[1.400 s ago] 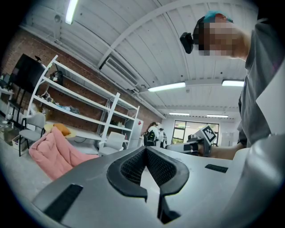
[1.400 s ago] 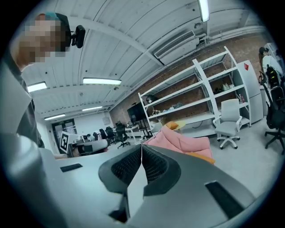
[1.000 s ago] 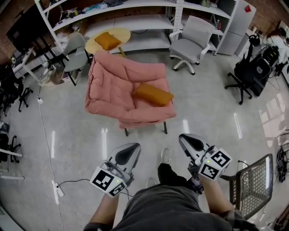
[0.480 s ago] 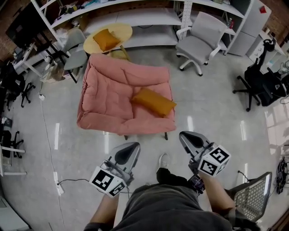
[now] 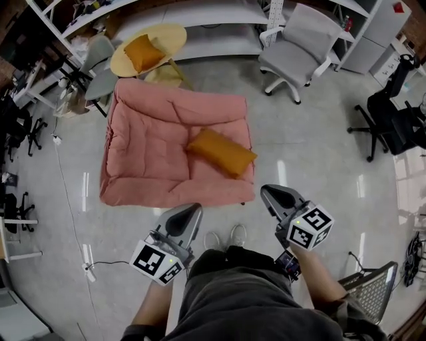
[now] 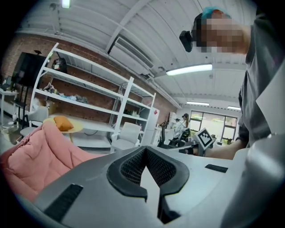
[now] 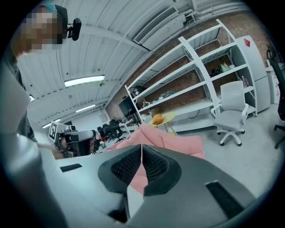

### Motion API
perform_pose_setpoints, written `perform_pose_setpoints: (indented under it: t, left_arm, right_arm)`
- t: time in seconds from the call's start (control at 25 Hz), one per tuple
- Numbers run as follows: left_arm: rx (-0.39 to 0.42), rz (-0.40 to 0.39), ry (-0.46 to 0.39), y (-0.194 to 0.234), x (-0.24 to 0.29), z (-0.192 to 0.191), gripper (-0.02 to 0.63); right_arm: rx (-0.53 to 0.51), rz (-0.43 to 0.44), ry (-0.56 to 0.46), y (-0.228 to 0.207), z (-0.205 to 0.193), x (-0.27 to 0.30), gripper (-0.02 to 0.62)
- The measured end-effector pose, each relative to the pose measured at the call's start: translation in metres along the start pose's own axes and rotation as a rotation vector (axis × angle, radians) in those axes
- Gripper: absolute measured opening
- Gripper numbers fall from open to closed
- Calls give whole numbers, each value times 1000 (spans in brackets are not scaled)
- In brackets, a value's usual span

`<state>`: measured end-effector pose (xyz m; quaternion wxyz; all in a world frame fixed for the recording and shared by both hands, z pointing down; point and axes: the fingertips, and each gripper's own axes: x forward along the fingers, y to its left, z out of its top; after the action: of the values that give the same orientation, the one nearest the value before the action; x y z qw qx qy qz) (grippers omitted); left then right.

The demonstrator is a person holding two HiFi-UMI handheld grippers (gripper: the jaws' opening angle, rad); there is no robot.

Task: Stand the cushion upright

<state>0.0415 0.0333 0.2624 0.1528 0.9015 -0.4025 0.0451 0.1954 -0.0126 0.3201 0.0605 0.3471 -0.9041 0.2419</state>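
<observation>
An orange cushion (image 5: 221, 152) lies flat and slanted on the right side of the seat of a pink padded sofa (image 5: 153, 146). Both grippers hang in the air on the near side of the sofa, above the floor and apart from the cushion. My left gripper (image 5: 190, 212) is shut and empty; its tips meet in the left gripper view (image 6: 145, 149). My right gripper (image 5: 269, 194) is shut too, with nothing held (image 7: 141, 147). The sofa (image 7: 176, 143) shows past the right jaws. A second orange cushion (image 5: 143, 50) rests on a round yellow table (image 5: 172, 36).
White shelves (image 5: 200, 13) line the far wall. A grey office chair (image 5: 303, 40) stands at the back right, and black chairs (image 5: 393, 120) further right. A mesh chair (image 5: 369, 286) is close at my right. A cable (image 5: 70, 193) runs over the floor on the left.
Both grippers have moved forward toward the sofa together with the person, and the sofa and cushion now sit nearer. Both jaws stayed shut.
</observation>
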Motion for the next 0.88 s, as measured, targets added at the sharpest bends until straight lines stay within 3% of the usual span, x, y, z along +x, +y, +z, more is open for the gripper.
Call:
perform_pose_setpoints:
  t: [0.48, 0.72, 0.84, 0.88]
  left_arm:
    - [-69, -32, 105, 110, 65, -48, 9]
    - [-78, -85, 187, 160, 92, -84, 9]
    - [-84, -108, 217, 176, 103, -98, 9]
    - [-83, -113, 227, 183, 105, -104, 9]
  right_arm:
    - [73, -101, 99, -91, -52, 126, 17]
    - [110, -207, 185, -144, -111, 172, 22]
    - [163, -257, 236, -172, -150, 191, 125]
    - [182, -272, 251, -181, -165, 198, 133]
